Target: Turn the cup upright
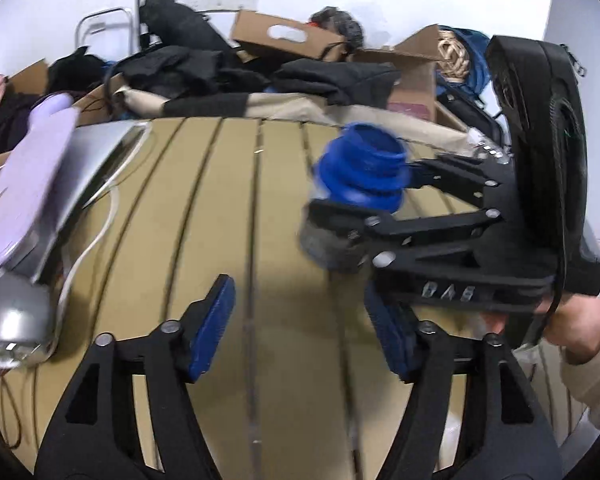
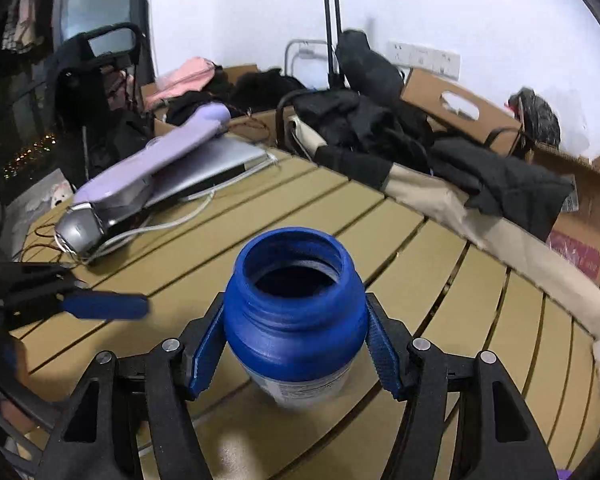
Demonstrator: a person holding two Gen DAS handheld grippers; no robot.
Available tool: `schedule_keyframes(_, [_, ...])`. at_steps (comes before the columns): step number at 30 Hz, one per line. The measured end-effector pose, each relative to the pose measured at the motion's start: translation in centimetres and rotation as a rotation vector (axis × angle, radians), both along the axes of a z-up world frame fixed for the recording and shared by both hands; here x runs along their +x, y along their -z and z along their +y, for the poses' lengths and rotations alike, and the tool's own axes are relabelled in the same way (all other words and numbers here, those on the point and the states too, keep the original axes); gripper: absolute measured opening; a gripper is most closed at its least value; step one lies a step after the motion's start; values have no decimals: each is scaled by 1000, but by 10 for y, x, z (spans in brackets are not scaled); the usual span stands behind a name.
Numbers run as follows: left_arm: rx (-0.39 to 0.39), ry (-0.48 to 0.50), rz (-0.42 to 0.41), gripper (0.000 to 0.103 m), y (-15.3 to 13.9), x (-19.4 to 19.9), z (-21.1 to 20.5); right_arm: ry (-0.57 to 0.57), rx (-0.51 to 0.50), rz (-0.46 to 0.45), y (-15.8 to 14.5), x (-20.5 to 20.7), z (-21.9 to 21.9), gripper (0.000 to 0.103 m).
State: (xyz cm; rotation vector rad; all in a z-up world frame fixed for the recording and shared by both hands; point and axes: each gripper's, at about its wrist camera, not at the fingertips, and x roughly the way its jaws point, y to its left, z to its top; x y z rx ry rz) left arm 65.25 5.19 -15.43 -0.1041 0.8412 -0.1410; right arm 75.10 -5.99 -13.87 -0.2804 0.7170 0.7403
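The cup (image 2: pixel 296 316) is a blue plastic container with a wide threaded mouth and a pale label on its lower part. In the right wrist view it stands mouth up between my right gripper's (image 2: pixel 296 344) blue pads, which press on both its sides. In the left wrist view the cup (image 1: pixel 364 168) appears held a little above the slatted table (image 1: pixel 204 208) in the right gripper (image 1: pixel 364 196). My left gripper (image 1: pixel 300 328) is open and empty, below and left of the cup. It also shows in the right wrist view (image 2: pixel 104 306).
A lilac hair dryer (image 2: pixel 148 164) lies on a silver laptop (image 2: pixel 216 168) with white cables at the table's left. Black clothes (image 2: pixel 380 128), a beige cloth and cardboard boxes (image 2: pixel 460 108) pile along the far edge.
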Motion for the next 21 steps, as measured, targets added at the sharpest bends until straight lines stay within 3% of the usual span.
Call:
schedule_keyframes(2, [9, -23, -11, 67, -4, -8, 9, 17, -13, -11, -7, -5, -2, 80])
schedule_keyframes(7, [29, -46, -66, 74, -37, -27, 17, 60, 20, -47, -55, -44, -31, 80])
schedule_keyframes(11, [28, -65, -148, 87, -73, -55, 13, 131, 27, -73, -90, -85, -70, 80])
schedule_keyframes(16, [9, -47, -208, 103, -112, -109, -2, 279, -10, -86, -116, -145, -124, 80])
schedule_keyframes(21, [40, -70, -289, 103, -151, -179, -15, 368, 28, -88, -142, -219, -169, 80])
